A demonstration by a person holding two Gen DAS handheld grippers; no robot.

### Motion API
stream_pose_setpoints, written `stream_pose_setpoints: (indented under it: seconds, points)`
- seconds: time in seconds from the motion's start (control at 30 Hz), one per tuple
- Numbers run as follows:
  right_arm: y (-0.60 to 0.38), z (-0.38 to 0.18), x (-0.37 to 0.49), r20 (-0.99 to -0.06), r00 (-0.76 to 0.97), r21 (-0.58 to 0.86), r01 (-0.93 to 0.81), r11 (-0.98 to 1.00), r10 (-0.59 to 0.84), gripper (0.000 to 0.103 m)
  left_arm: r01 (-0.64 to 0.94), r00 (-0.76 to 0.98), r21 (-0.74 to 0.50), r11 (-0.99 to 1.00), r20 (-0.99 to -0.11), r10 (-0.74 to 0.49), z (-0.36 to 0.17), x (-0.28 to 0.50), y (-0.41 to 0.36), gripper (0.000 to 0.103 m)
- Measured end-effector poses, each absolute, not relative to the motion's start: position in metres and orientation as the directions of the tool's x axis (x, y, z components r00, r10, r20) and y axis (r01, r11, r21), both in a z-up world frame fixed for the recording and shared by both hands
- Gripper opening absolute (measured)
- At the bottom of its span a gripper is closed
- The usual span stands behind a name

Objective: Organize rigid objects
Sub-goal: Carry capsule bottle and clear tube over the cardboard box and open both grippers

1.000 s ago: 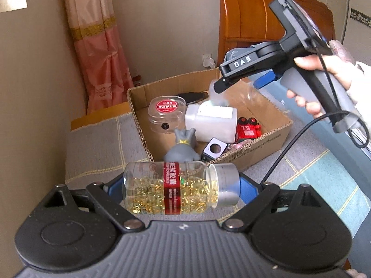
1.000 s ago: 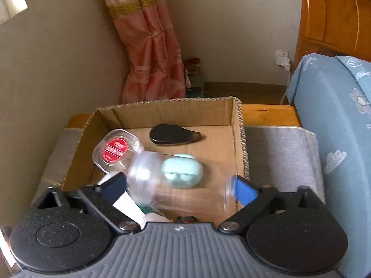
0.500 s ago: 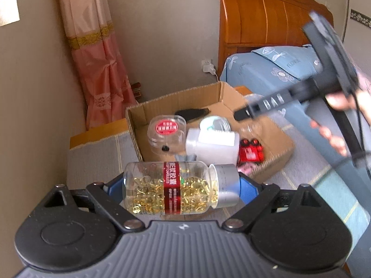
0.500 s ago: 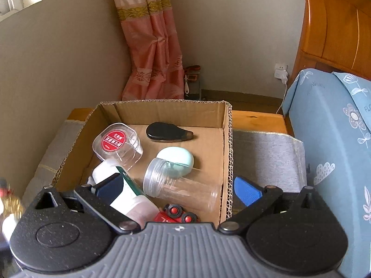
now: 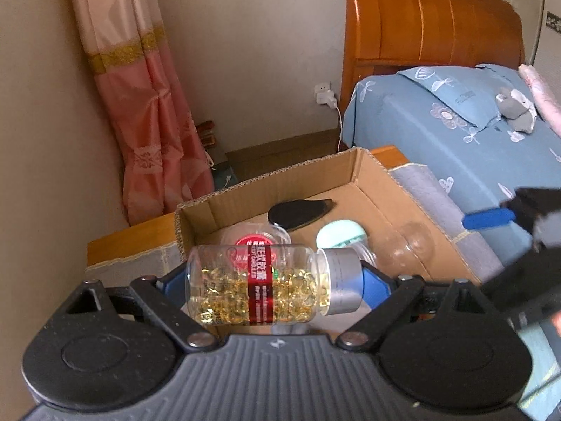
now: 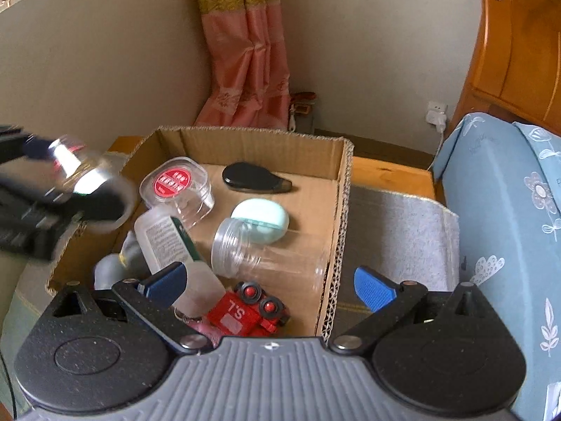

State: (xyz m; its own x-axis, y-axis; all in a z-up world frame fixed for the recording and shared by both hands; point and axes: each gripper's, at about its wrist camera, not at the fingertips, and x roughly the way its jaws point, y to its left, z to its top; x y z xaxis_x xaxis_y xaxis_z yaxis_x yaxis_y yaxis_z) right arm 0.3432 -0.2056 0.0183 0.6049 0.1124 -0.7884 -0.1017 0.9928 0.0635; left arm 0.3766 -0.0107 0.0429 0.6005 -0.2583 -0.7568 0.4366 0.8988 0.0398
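Observation:
My left gripper (image 5: pixel 277 282) is shut on a clear bottle of golden capsules (image 5: pixel 259 286) with a red label and grey cap, held sideways over the near left part of the cardboard box (image 5: pixel 354 161). In the right wrist view that bottle (image 6: pixel 80 175) shows blurred at the box's left wall. My right gripper (image 6: pixel 270 280) is open with nothing between its fingers, above the box's near edge. The clear empty jar (image 6: pixel 270 249) lies on its side in the box (image 6: pixel 345 182), beside a mint case (image 6: pixel 261 219).
The box also holds a round clear tub with a red lid (image 6: pixel 175 186), a black teardrop case (image 6: pixel 254 177), a white bottle (image 6: pixel 168 238), a red toy car (image 6: pixel 247 312) and a grey figure (image 6: pixel 112 266). A blue bed (image 6: pixel 501 217) lies to the right, a pink curtain (image 6: pixel 245 56) behind.
My right gripper let go of the clear jar, which now lies in the box, and drew back. My left gripper carried the capsule bottle toward and over the box.

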Motion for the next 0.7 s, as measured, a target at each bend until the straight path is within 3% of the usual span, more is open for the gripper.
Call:
stream_pose_setpoints:
  seconds: [0.53,0.7]
  points:
    - [-0.200,0.009,0.336,-0.794,0.594,0.046,-0.154,0.987,0.130,0.103,0.418,0.542,-0.043,0.907,-0.790,-0.287,0.013,0.432,-0.068,0.093]
    - [-0.201,0.011,0.334,-0.794,0.594,0.040,-0.153,0.987,0.125,0.103,0.392,0.596,-0.047,0.919,-0.748,-0.293,0.017,0.427,-0.065,0.095]
